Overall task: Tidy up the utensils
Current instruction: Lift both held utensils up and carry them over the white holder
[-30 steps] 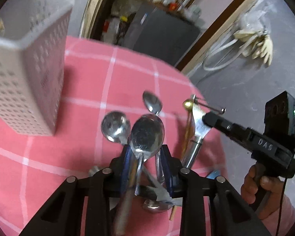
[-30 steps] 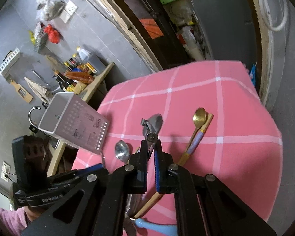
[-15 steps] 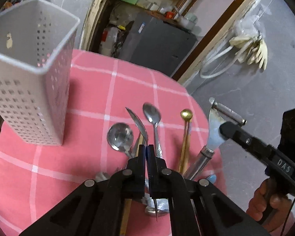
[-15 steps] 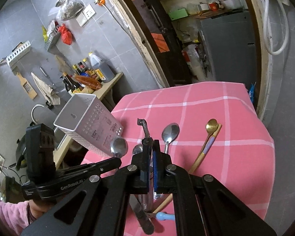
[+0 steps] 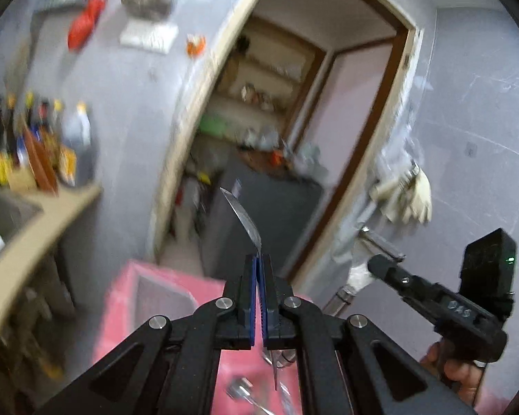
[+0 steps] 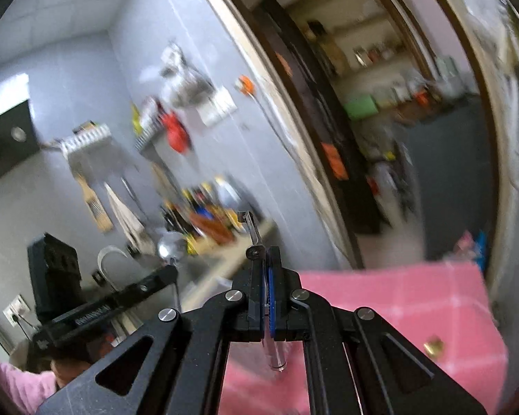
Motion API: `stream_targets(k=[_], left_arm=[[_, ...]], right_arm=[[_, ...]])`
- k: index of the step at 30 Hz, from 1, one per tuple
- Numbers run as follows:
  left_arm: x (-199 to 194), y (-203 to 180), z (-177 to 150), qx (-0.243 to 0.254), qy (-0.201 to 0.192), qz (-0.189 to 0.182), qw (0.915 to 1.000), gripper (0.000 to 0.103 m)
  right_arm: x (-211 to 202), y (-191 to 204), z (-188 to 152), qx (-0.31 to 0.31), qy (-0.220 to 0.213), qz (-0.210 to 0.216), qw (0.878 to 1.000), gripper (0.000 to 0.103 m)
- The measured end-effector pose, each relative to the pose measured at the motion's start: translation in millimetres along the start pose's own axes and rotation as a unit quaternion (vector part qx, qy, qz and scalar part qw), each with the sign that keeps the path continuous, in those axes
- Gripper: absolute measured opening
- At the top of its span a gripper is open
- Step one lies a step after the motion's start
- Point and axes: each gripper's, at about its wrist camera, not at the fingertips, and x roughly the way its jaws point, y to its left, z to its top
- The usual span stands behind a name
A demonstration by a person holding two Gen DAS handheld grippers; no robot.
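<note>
My left gripper (image 5: 258,259) is shut on a steel spoon (image 5: 244,219), whose bowl stands edge-on above the pads. It is raised over the pink checked table (image 5: 121,311). My right gripper (image 6: 264,252) is shut on a steel peeler (image 6: 252,228), with the blade head above the pads and the handle hanging below. The left wrist view shows the right gripper (image 5: 380,264) off to the right with the peeler (image 5: 358,269). In the right wrist view the left gripper (image 6: 171,273) sits at the left with the spoon (image 6: 169,249). A blurred pale basket (image 5: 162,297) stands below.
A gold spoon (image 6: 432,346) lies on the pink table (image 6: 415,297), and other utensils (image 5: 240,389) lie blurred under my left gripper. A counter with bottles (image 5: 41,159) runs along the left. A doorway (image 5: 276,138) opens behind the table. Both views are motion-blurred.
Both grippers have risen and tilted up from the table, the left carrying the spoon and the right the peeler. The left jaws closed on the spoon. The table and basket dropped low in view.
</note>
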Motion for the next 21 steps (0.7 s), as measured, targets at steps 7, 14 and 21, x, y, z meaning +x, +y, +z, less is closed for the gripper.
stream_targets(k=[7,14,21], left_arm=[[31,66,12,-0.036,-0.012,0.019,0.9991,0.002],[45,77,-12,-0.016,-0.002,0.037,0.9992,0.002],[48,74,-28,0.025,0.014,0.047,0.9985,0.003]], right_arm=[[71,36,-5,-0.03,-0.014,0.047,0.998,0.002],[107,42,-41,-0.054,0.038,0.038,0.997,0.002],[123,35,-62,-0.05,0.079,0.03,0.995,0.002]])
